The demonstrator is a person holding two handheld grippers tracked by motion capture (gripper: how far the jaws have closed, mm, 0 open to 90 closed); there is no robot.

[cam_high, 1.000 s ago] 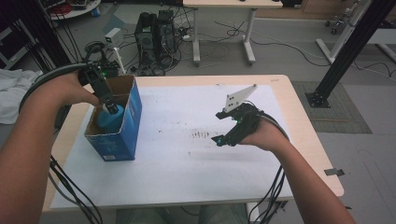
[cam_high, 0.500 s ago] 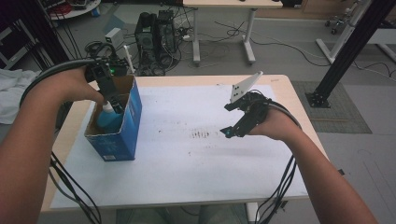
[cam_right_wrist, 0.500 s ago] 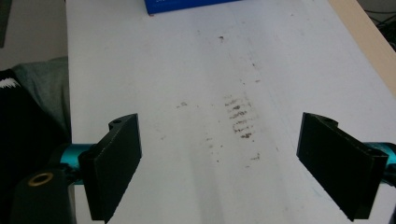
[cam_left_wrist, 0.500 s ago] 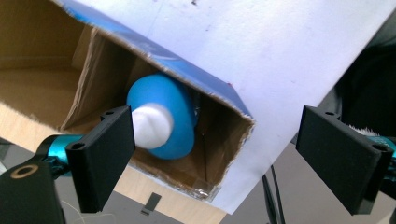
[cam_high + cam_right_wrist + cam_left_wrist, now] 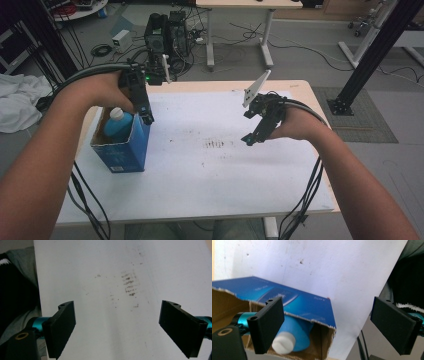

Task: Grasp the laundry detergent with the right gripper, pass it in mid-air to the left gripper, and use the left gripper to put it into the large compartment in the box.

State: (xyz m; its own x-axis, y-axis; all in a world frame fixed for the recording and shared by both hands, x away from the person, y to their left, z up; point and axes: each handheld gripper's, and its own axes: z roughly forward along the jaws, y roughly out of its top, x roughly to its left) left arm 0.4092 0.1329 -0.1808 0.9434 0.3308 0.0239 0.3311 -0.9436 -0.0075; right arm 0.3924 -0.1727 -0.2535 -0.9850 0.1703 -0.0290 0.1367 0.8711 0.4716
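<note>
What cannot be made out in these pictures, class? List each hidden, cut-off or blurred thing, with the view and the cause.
- Blue bottle: its lower body is hidden by the blue box walls in the high view.
- Print on the box: too blurred to read in the left gripper view.
- Dark marks on the white sheet: too smudged to identify in the right gripper view.

A blue plastic bottle with a white cap [image 5: 118, 123] sits tilted inside an open blue cardboard box [image 5: 122, 150] (top edge torn), the box standing near the white surface's [image 5: 210, 170] left edge.
</note>
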